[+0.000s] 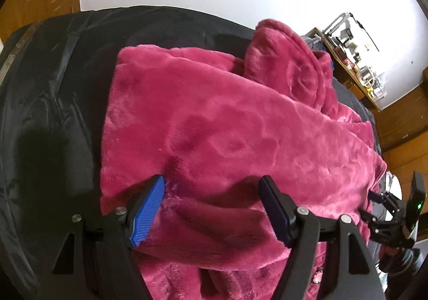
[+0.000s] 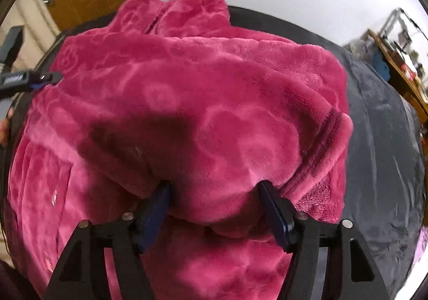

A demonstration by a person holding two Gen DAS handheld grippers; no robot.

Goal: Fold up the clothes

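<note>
A thick magenta plush fleece garment (image 1: 214, 118) is spread, partly doubled over, on a black sheet-covered bed (image 1: 53, 91). The left gripper (image 1: 211, 209) and right gripper (image 2: 214, 209) are held wide, thick folded edges between their fingers. If closed shallowly, bulky layers may be lost and unfold.

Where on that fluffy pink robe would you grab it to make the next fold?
Probably the near folded edge of the pink robe, coming in low from the front. That edge bulges thick between the wide-open fingers of the right gripper, and the ribbed cuff beside it gives a firm hem. The left gripper, also open, could take the same edge further along.
</note>
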